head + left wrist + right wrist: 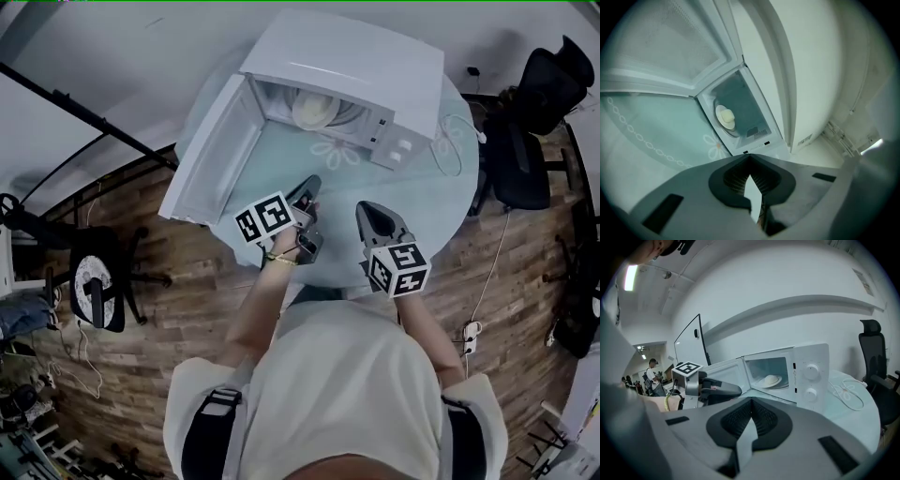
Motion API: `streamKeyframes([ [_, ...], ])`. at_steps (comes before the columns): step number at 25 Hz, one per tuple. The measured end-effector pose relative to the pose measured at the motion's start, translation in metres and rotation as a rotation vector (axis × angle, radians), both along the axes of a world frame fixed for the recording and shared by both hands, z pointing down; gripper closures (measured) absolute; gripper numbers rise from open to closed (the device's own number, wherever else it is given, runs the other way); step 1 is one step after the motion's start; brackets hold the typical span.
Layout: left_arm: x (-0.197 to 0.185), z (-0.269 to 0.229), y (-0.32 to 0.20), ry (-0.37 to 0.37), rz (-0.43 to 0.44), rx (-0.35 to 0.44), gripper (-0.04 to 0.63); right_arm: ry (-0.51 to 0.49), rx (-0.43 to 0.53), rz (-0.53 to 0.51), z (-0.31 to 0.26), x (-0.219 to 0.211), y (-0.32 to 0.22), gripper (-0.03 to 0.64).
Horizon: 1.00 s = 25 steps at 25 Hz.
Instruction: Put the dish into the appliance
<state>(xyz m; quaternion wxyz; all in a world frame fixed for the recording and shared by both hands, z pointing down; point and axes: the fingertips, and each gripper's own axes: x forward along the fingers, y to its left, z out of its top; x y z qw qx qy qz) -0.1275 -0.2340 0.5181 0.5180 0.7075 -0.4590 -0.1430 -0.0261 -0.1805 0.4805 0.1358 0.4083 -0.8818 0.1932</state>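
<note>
On the round table [450, 202] stood the white microwave [356, 56] with its door [211, 155] swung fully open to the left side. The dish [314, 110] was already inside, lying flat on the turntable, with something pale and rounded on it.

The left gripper [308, 185] hovered above the table in front of the opening, close to the door's inner face, its jaws pressed together with nothing between them. The right gripper [367, 212] was just beside it, in front of the panel with two knobs [811, 372]. Its jaws were also together and empty. Neither gripper touched the microwave.

I judged that the placing itself was done and that only the closing of the door remained. To do this well, the left gripper should go around to the outer face of the door, near its free edge and far from the hinge. It should then push with the closed tips in a smooth arc until the latch catches. The right gripper should stay away from the opening. It could hold the microwave's body if it began to slide on the smooth cloth.
</note>
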Motion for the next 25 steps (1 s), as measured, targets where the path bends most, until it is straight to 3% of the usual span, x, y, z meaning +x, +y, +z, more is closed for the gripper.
streamKeyframes([
  [7, 0.021, -0.017, 0.058, -0.079, 0.023, 0.050, 0.586, -0.016, 0.009, -0.028, -0.009, 0.014, 0.031, 0.611],
  [13, 0.044, -0.011, 0.115, -0.206, 0.042, 0.033, 0.586, -0.027, 0.004, -0.057, -0.011, 0.035, 0.064, 0.611],
  [25, 0.070, -0.005, 0.211, -0.307, 0.028, -0.005, 0.586, -0.053, 0.009, -0.117, -0.014, 0.067, 0.137, 0.611],
])
